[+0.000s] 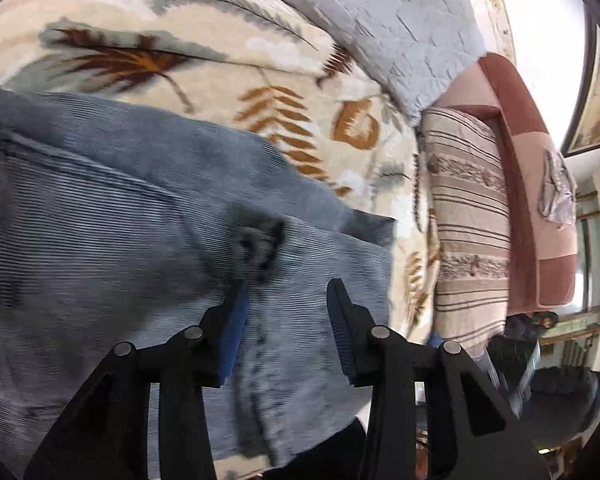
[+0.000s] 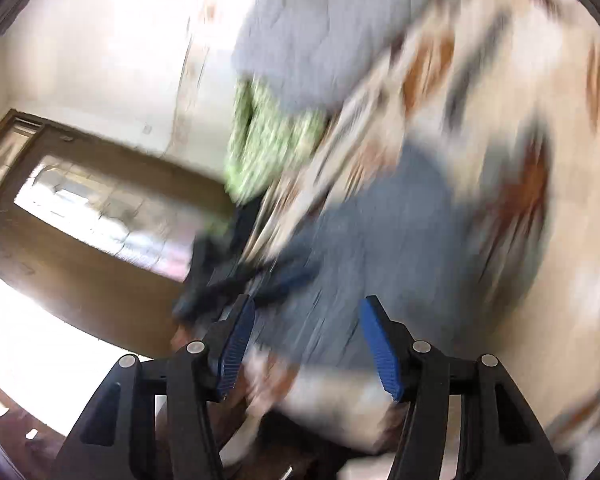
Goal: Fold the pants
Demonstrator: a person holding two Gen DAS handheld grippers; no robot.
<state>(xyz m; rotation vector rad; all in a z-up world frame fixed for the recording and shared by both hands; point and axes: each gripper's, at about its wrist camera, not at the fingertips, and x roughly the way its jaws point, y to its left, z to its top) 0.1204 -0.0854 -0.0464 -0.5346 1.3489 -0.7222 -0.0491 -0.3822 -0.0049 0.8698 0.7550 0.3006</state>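
The blue-grey ribbed corduroy pants [image 1: 112, 240] lie spread on the cream bedcover with brown and grey leaf print [image 1: 228, 72], already doubled in part, with one layer over another near the bed edge. My left gripper [image 1: 286, 312] hangs just above the cloth, and its fingers are released: the blue pads stand apart with only fabric seen below them, nothing pinched. My right gripper [image 2: 306, 336] is also released, its pads apart over the near end of the pants [image 2: 400, 240], but this view is much blurred, so I cannot tell if a pad touches the cloth.

I judge the pants to be soft and limp, of middle weight, and not fragile. The ribs should give my pads good friction. A dark drawstring knot [image 1: 258, 240] sits just ahead of my left fingers; I would not take hold there, because it is lumpy. Better is a seamed edge or the waistband, where the cloth is thicker and all layers can be pinched together.
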